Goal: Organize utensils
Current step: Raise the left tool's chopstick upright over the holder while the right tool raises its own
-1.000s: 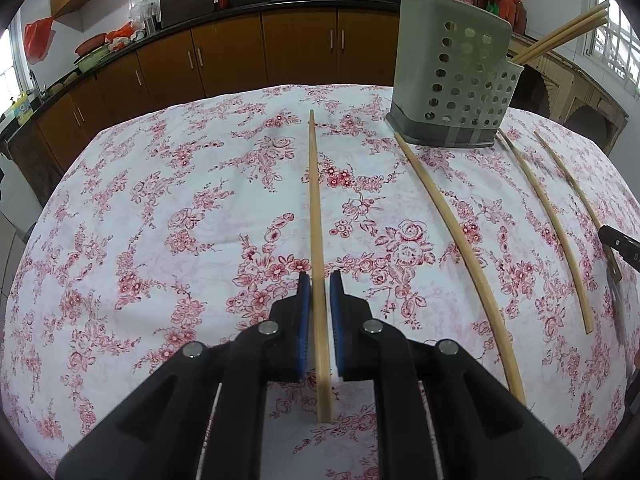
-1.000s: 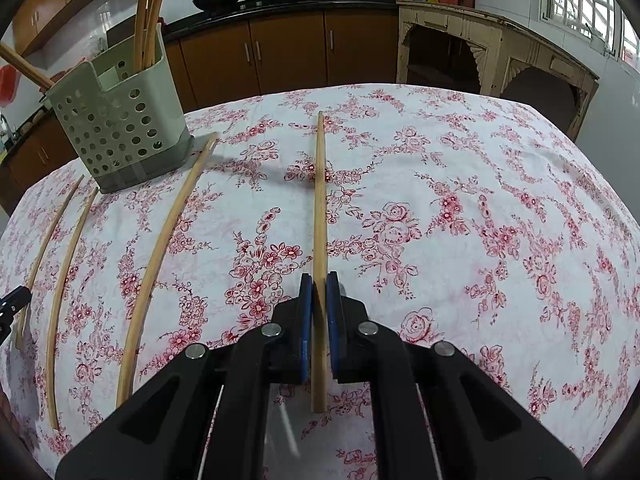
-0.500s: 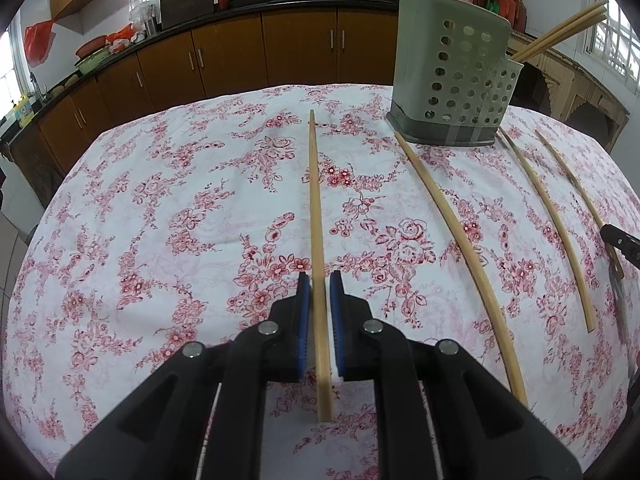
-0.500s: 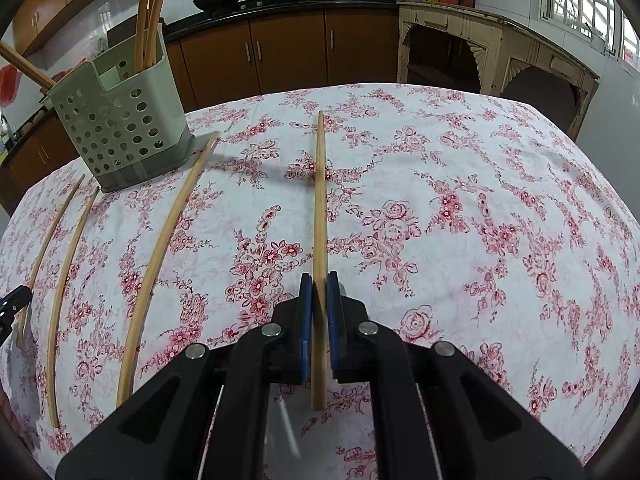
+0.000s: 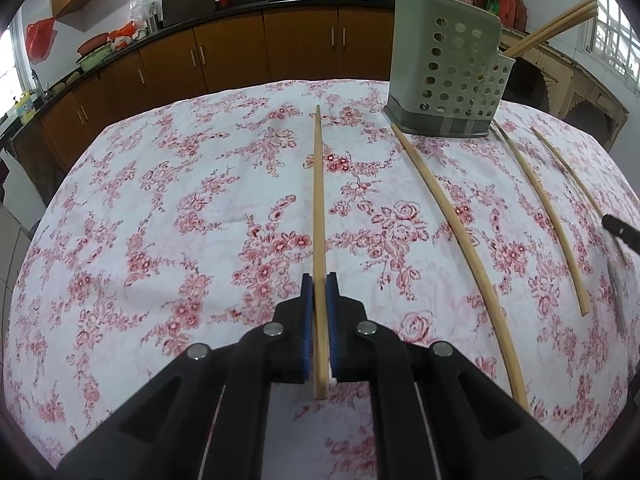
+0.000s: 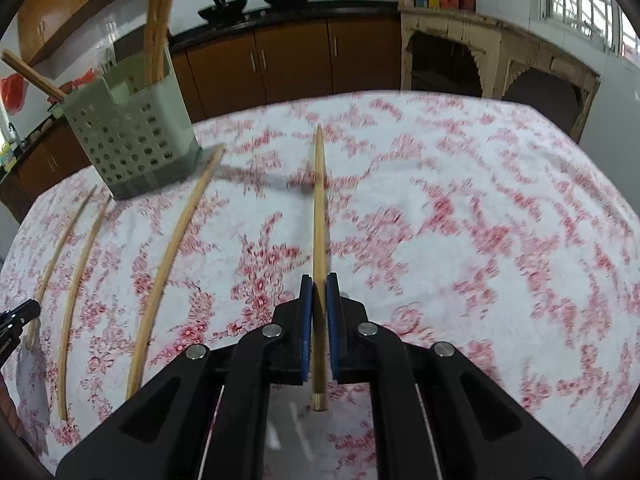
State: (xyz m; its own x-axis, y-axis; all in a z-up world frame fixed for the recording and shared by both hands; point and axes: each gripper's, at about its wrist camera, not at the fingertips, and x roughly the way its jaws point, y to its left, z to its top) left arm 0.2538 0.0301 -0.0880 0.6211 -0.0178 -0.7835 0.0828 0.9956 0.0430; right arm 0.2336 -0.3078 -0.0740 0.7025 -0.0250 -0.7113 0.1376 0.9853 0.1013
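Both grippers, left gripper (image 5: 319, 280) and right gripper (image 6: 319, 280), had fingers closed on a chopstick (image 5: 318, 200) pointing straight ahead along them; perforated chopstick holder (image 5: 446, 72) stood toward tabletop's far edge, between the two.

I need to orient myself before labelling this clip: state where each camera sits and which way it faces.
Left wrist: on the left gripper, facing along its clamped chopstick across the floral tablecloth; the perforated holder stands ahead-right.
Right wrist: on the right gripper, facing along its own chopstick; holder ahead-left, image blurred.
Shared: holder, loose chopsticks, kitchen cabinets.
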